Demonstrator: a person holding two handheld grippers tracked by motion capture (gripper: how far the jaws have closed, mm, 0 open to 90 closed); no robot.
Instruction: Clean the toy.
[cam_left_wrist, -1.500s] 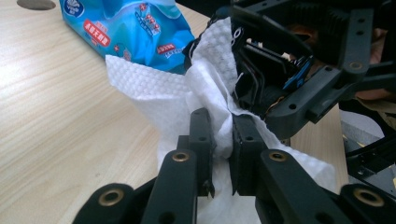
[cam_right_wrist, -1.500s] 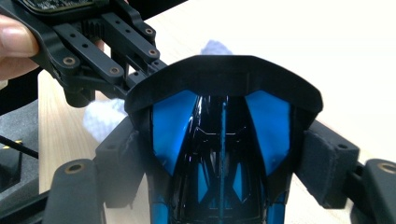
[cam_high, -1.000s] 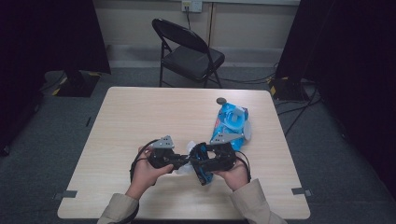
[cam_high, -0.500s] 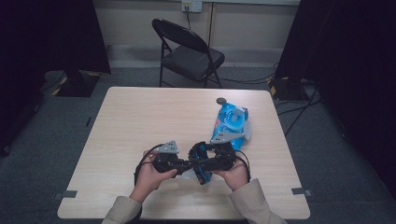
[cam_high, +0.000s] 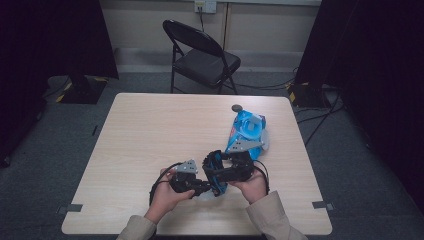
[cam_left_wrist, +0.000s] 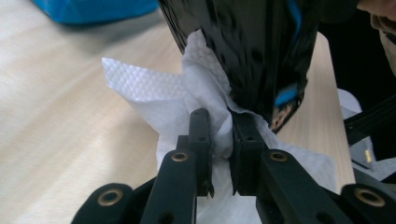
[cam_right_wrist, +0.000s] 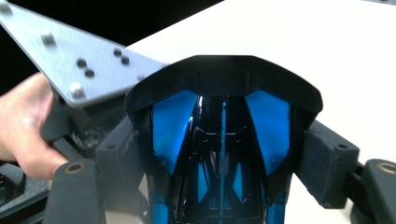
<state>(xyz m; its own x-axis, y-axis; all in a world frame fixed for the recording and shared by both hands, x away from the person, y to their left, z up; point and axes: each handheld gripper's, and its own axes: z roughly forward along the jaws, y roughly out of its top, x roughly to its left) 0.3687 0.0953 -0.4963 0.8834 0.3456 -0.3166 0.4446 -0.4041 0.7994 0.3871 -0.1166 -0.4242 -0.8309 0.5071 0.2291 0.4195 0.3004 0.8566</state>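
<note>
One pale wood table (cam_high: 150, 150) | grey carpet (cam_high: 360, 165) | black folding chair (cam_high: 202, 55) behind

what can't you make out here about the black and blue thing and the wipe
- Black and blue object: its lower part is cut off by the bottom edge of the right gripper view; too small in the high view to tell what it is.
- White wipe: its far side is hidden behind the object in the left gripper view.
- Blue pack: print too small to read in the high view.

We see a pale wooden table (cam_high: 150, 150). A blue bag (cam_high: 245, 131) lies right of centre, a small dark round object (cam_high: 236, 107) just above it. A black folding chair (cam_high: 202, 55) stands at the top.
</note>
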